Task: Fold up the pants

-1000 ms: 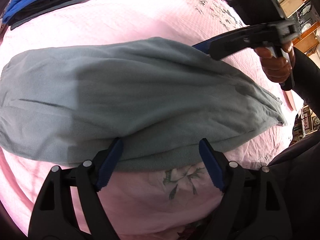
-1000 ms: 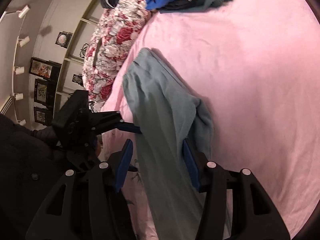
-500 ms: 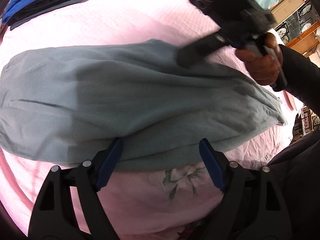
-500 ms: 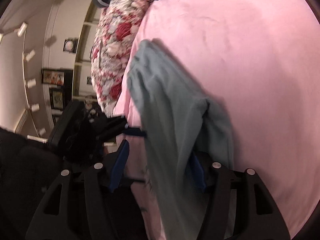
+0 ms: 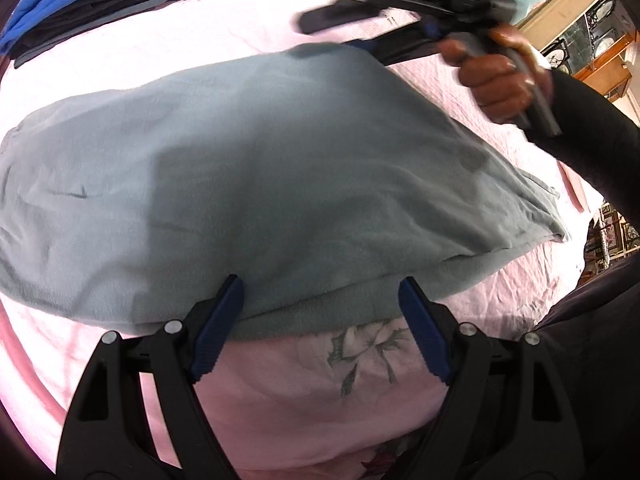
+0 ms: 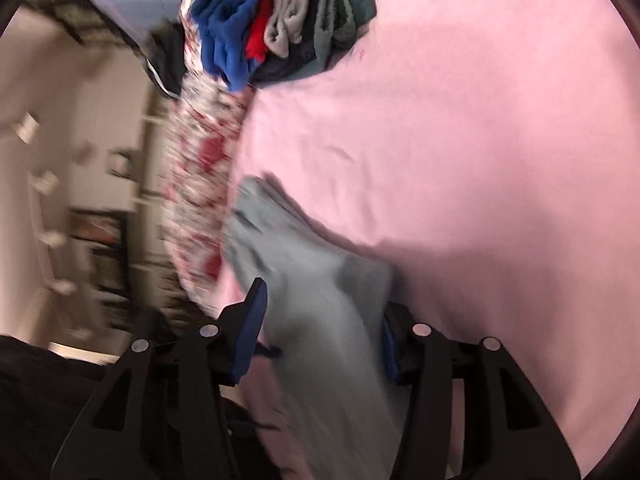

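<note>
Grey-green pants [image 5: 260, 168] lie folded lengthwise across the pink bedsheet [image 5: 280, 12]. My left gripper [image 5: 320, 320] is open at the pants' near edge, the hem between its blue pads, not clamped. My right gripper [image 5: 344, 28], held in a hand, hovers over the pants' far edge in the left wrist view and is blurred. In the right wrist view the right gripper [image 6: 320, 320] is open with the pants [image 6: 320, 312] running between its fingers.
A pile of folded clothes [image 5: 80, 4], blue, dark and grey, sits at the far left of the bed; it also shows in the right wrist view [image 6: 280, 16]. A floral bedspread [image 6: 200, 200] hangs at the bed's side. Wooden shelves [image 5: 580, 12] stand beyond the bed.
The right gripper has swung left and forward along the pants' far edge, and its view is motion-blurred. The left gripper has stayed in place at the near edge.
</note>
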The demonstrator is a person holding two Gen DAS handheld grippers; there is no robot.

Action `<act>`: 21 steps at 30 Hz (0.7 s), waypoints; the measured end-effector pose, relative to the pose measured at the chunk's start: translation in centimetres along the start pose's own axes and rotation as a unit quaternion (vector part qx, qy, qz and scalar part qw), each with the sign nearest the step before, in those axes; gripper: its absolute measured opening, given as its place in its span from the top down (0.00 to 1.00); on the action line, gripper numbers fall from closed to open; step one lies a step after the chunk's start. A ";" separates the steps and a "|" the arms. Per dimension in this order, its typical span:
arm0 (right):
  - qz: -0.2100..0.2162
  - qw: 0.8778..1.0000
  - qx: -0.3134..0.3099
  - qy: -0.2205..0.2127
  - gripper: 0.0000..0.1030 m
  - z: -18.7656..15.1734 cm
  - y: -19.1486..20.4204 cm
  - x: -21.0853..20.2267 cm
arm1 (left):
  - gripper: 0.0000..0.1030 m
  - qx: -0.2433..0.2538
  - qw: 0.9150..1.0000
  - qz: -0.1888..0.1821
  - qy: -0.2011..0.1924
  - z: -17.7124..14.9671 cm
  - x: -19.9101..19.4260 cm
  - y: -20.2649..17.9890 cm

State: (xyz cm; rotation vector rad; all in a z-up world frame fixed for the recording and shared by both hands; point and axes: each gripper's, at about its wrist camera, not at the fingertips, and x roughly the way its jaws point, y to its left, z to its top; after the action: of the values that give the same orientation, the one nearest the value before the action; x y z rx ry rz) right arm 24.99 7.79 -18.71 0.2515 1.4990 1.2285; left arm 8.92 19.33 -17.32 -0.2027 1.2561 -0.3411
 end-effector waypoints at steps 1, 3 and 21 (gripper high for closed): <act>-0.036 0.999 -0.014 -0.020 0.49 -0.9 0.8 -1.5 | 0.21 0.001 1.000 -0.002 0.000 0.0 0.0 0.0; -0.115 0.990 -0.040 -0.068 0.48 -3.8 3.0 -4.6 | 0.21 0.005 1.000 -0.003 0.001 0.1 -0.2 0.2; -0.340 0.913 -0.226 -0.022 0.74 -18.2 10.6 4.3 | 0.21 -0.007 0.996 0.061 -0.067 -1.9 -7.1 6.5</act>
State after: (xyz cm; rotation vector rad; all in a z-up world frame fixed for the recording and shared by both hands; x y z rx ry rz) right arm 3.82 5.56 -16.08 -0.5147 1.0733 0.9413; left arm 6.08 27.98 -13.77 -0.1571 1.1330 -0.2096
